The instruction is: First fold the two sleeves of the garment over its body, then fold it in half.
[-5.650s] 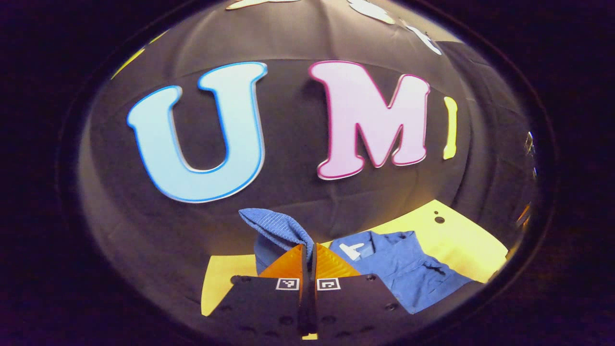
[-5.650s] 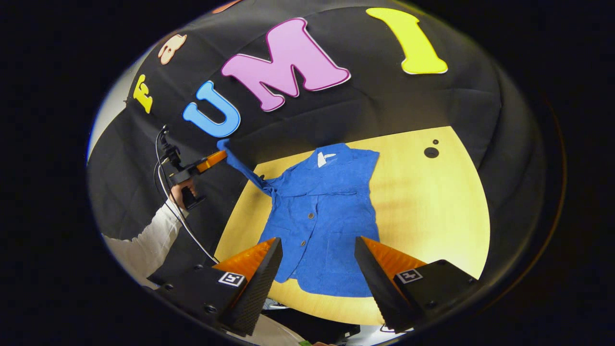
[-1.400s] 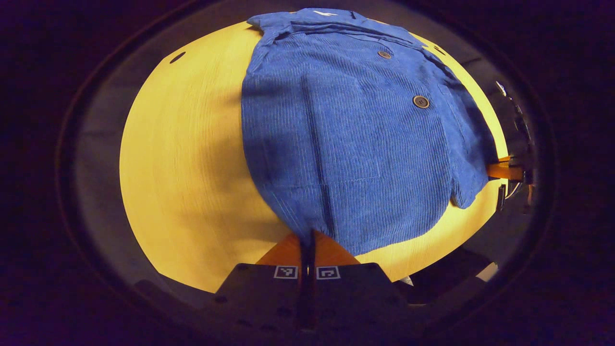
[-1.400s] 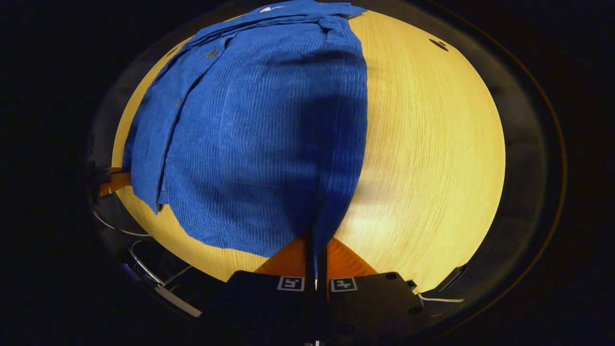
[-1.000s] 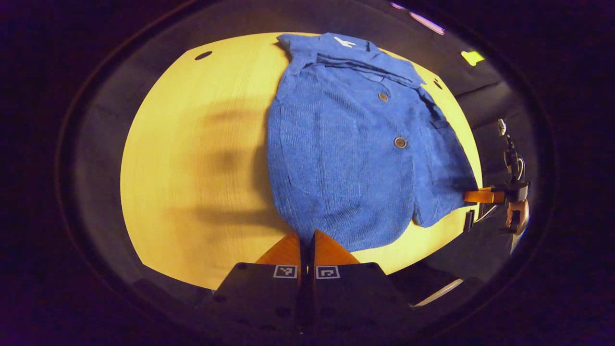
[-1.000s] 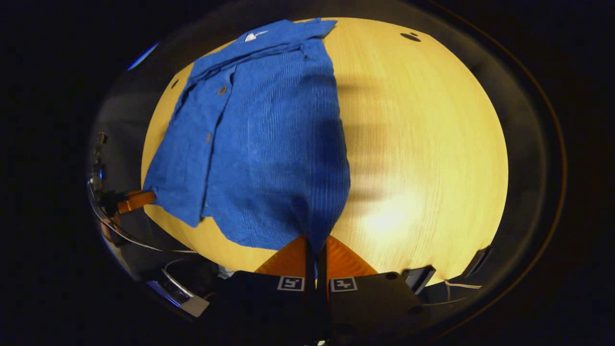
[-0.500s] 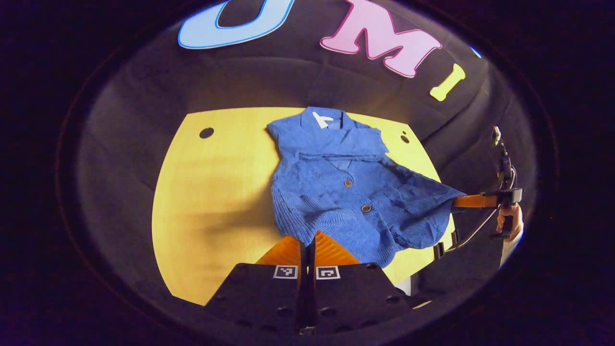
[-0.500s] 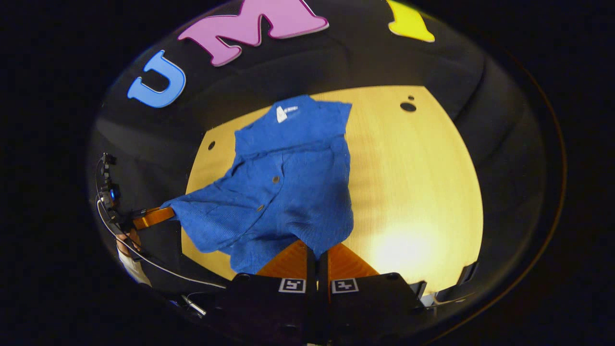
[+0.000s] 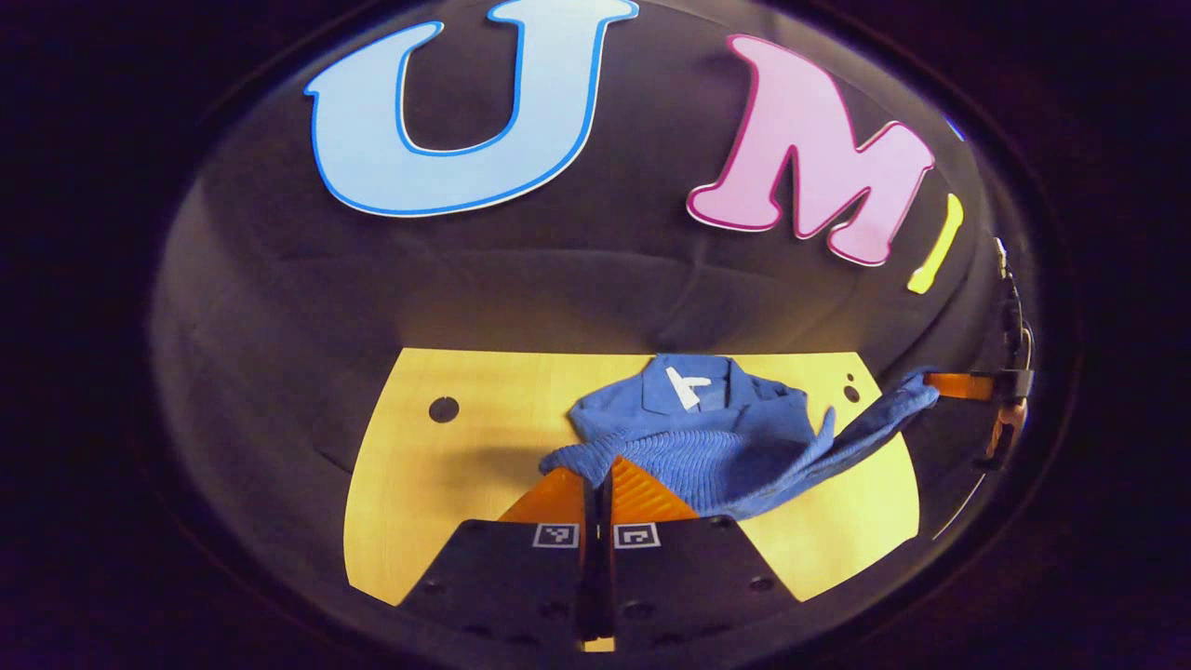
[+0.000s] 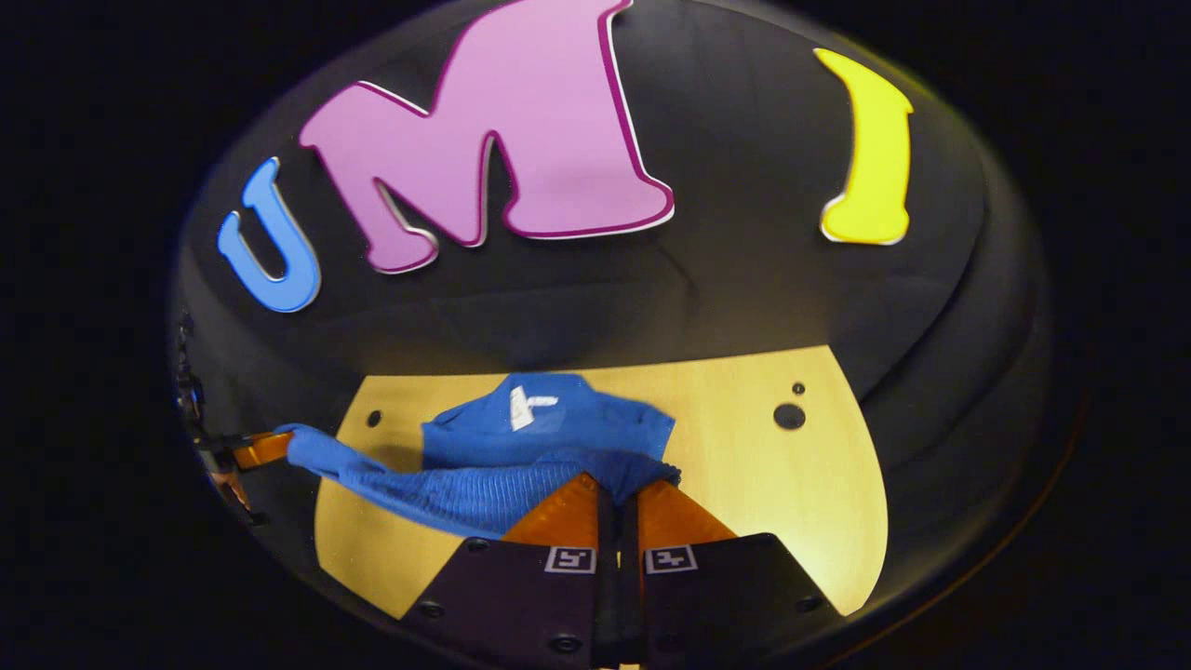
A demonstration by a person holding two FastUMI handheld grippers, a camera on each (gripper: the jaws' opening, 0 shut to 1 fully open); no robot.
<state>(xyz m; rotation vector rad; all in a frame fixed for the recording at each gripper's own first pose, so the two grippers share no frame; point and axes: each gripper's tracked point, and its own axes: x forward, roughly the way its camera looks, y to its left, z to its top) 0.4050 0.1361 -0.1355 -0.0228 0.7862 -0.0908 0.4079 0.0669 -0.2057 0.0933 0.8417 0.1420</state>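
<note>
**Garment hem raised in both tools, collar lying ahead**

Garment first: it is a blue ribbed shirt. Nearest to me in the left gripper view, my left tool has its fingers drawn fully together with one hem corner pinched between them, the cloth bunching right at the tips. In the right gripper view my right tool is closed just as tightly on the other hem corner. Between the two, the lifted hem sags in a shallow curve above the table.

Farther out, the collar end lies on the table, its white neck label facing up. So the shirt's long axis runs straight away from both tools, hem near and raised, collar far and down. Looking across from the left gripper view, the right tool appears off at the edge, level with mine, with the hem stretched to it.

I judge the sleeves are already in, since none trails out, and that this is the half fold. What matters for the next move is that the collar lies dead ahead: both hands would carry the hem forward together and lower it onto the collar edge, kept level so the fold lands square.
</note>
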